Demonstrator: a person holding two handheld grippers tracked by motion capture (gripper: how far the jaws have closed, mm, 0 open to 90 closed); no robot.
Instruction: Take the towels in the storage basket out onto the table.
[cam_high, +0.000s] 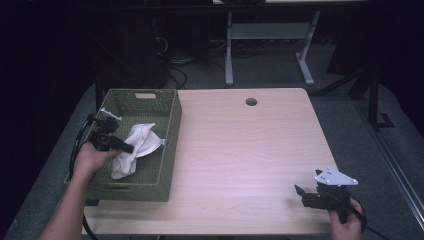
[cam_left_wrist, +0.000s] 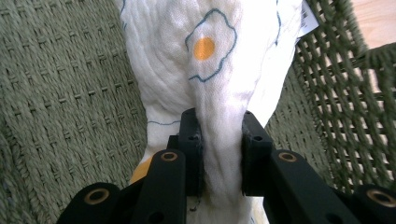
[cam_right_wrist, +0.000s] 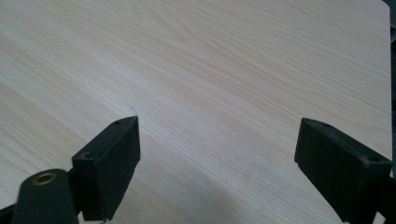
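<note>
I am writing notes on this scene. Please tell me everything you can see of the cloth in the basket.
The cloth is white, soft and crinkled, printed with fried eggs: orange yolks inside thin blue outlines. A small tag shows at one edge. It lies bunched up inside the green woven basket, near its right wall. The left gripper is shut on a gathered fold of it, with fabric pinched between both jaws.

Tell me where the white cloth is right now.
In the high view the white cloth lies inside the green basket at the table's left edge, pinched by the left gripper.
</note>
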